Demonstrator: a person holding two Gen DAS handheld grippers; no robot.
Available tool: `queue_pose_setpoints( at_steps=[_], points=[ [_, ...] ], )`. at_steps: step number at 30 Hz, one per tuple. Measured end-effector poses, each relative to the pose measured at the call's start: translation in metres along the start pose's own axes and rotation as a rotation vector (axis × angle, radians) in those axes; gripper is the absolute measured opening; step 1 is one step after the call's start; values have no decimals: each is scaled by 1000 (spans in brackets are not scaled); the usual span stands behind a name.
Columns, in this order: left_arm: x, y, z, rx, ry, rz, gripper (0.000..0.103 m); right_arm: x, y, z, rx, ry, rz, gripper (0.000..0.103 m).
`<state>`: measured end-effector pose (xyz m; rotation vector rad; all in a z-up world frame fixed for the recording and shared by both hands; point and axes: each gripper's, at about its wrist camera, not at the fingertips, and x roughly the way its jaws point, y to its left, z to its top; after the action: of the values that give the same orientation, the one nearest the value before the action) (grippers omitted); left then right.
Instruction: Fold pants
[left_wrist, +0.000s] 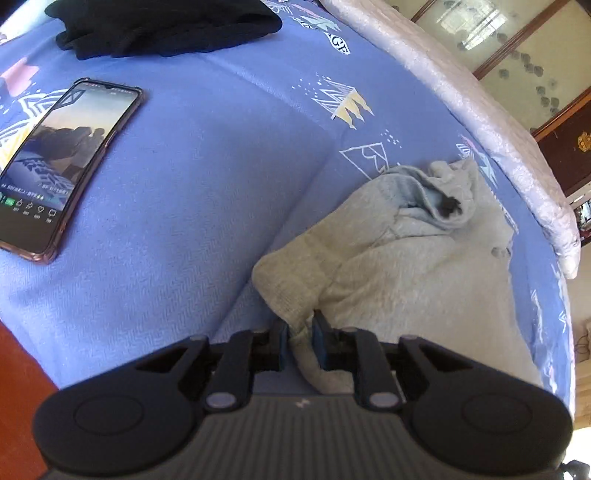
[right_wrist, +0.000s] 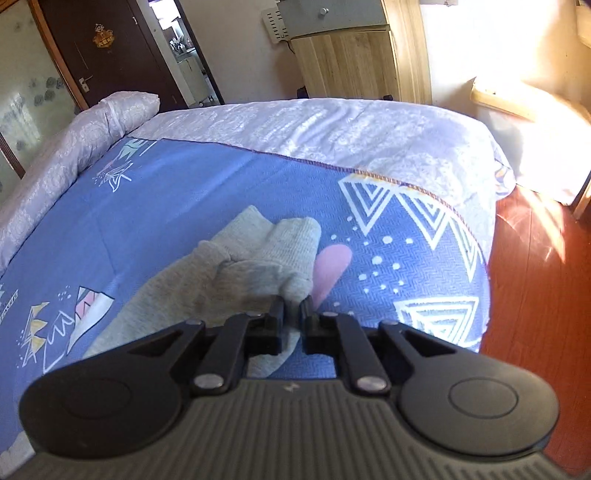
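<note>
On the bed, spread with a blue woven cover printed with white triangles and crowns, soft grey knit pants are laid crumpled. A ribbed cuff is pinched between the narrowly parted jaws of the left tool. In the right wrist view, another ribbed cuff of the pants is gripped between the almost closed jaws of the right tool. Far left, a glossy rectangular phone and a dark folded garment are seen.
</note>
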<state>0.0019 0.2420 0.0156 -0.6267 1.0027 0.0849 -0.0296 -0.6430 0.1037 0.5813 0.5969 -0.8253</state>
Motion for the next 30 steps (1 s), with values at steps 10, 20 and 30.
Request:
queue_pose_setpoints(
  at_steps=[10,20,30],
  points=[
    [-58,-37,50,149,-233,29,40,-63,-22,9,80,-101,59,45],
    [109,-191,96,628,-116,109,59,-23,168,-20,-148,193,504,47],
    [70,-155,115,402,-100,-16,11,66,372,-146,-401,544,722,47]
  ],
)
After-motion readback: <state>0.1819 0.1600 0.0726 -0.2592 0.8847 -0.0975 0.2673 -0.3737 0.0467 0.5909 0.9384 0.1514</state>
